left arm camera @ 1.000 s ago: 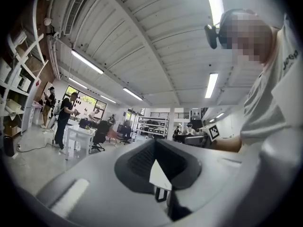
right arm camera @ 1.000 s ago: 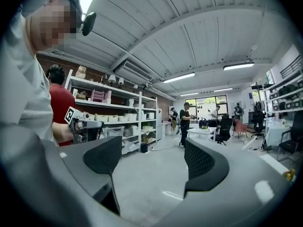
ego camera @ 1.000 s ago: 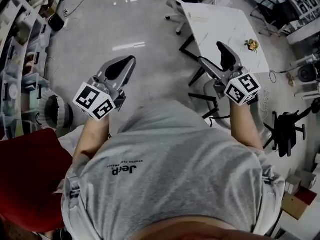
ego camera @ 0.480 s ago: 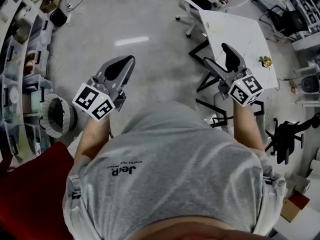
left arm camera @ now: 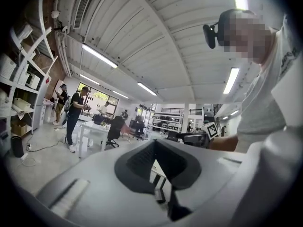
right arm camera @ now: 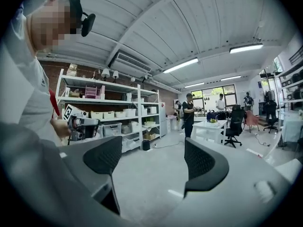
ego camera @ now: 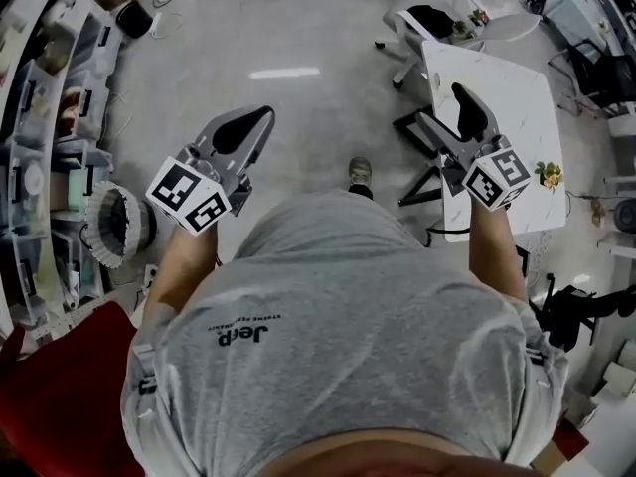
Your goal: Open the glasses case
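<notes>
No glasses case shows in any view. My left gripper is held in front of the person's grey shirt at the left, over bare floor. Its dark pads meet at the tips in the left gripper view, so it is shut on nothing. My right gripper is held at the right, over the near edge of a white table. It stands open with a wide gap between the pads and nothing in it. Both grippers point level into the room.
Shelves with bins line the left side, and a round white basket stands beside them. A red surface lies at the lower left. Office chairs stand by the table. People stand far off. A shoe is on the floor.
The floor, table and shelves have slid through the head view, the table now under the right gripper. A shoe has come into sight. Both grippers keep their pose.
</notes>
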Demonstrator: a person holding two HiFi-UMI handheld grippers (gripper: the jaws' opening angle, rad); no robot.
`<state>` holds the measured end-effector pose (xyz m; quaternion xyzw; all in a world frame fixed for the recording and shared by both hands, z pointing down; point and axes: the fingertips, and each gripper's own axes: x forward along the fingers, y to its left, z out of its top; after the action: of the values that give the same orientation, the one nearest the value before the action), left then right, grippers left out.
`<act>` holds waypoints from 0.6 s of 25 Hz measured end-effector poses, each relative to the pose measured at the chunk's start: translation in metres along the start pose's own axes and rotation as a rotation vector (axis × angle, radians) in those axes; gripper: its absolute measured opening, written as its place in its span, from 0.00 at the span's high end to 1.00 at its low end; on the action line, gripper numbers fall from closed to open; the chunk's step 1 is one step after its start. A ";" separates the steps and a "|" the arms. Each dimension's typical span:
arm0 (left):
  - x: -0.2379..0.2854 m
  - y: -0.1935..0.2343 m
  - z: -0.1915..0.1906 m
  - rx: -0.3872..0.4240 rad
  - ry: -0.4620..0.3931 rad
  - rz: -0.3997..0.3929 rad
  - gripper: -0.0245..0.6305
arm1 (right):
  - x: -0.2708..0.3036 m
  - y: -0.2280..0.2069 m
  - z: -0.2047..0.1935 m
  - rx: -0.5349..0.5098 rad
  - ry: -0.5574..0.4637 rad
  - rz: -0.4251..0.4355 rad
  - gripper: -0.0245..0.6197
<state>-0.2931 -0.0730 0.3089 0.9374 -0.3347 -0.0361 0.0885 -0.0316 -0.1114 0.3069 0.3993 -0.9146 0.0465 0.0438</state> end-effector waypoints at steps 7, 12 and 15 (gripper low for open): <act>0.143 0.057 0.027 -0.011 -0.041 0.110 0.88 | 0.070 -0.158 0.032 -0.019 -0.044 0.110 0.35; 0.242 0.088 0.047 -0.023 -0.034 0.156 0.88 | 0.113 -0.254 0.048 -0.039 -0.052 0.189 0.35; 0.274 0.105 0.051 -0.011 -0.006 0.180 0.88 | 0.140 -0.289 0.041 -0.042 -0.043 0.226 0.36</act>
<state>-0.1524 -0.3339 0.2766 0.9030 -0.4177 -0.0328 0.0954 0.0837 -0.4133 0.2972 0.2933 -0.9554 0.0232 0.0268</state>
